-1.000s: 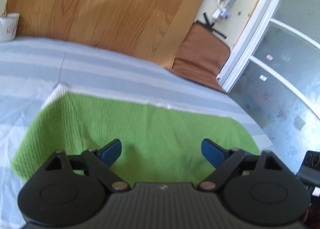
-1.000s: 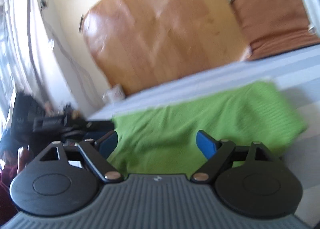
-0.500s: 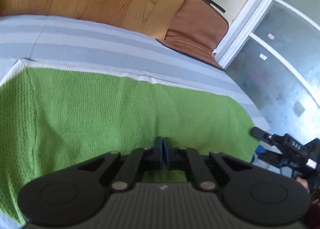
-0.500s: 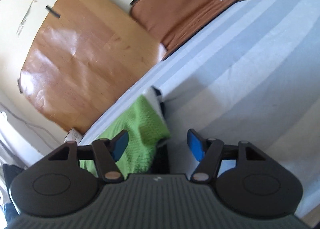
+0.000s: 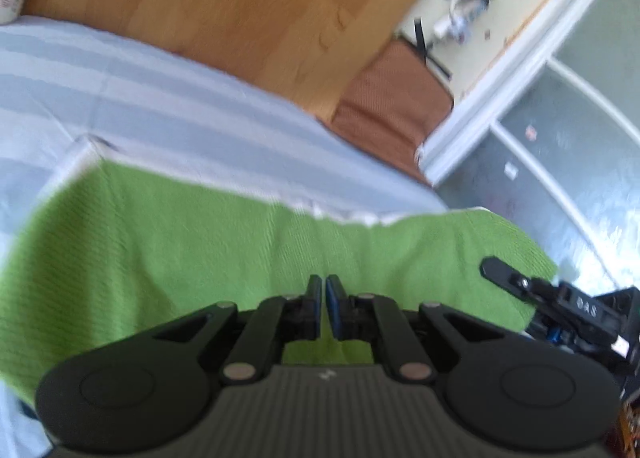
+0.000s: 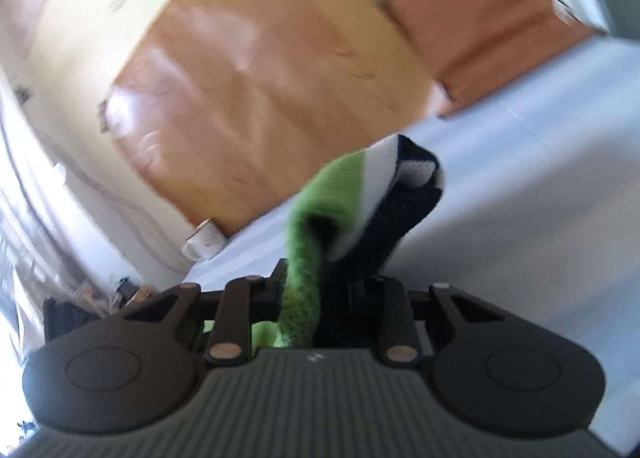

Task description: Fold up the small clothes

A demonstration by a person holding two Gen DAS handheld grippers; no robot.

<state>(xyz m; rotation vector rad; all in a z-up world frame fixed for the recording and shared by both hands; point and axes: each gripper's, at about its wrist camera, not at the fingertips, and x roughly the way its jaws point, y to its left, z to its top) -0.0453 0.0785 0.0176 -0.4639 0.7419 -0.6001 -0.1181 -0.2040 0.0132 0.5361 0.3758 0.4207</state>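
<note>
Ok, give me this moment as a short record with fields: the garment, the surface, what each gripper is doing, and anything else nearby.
garment: green knit garment, white and dark trim at one end
surface: blue-and-white striped sheet
left gripper: jaws shut on the garment's near edge
right gripper: jaws have just been closing, clamped on the trimmed end, bunched and lifted off the sheet
nearby: white cup by the wooden panel
fold: not yet made

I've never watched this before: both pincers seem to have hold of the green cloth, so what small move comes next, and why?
Probably carry both pinched spots up and across toward the far white-trimmed edge. The left gripper is shut on the green garment; the right gripper, whose jaws have just been closing, already lifts its end.
</note>
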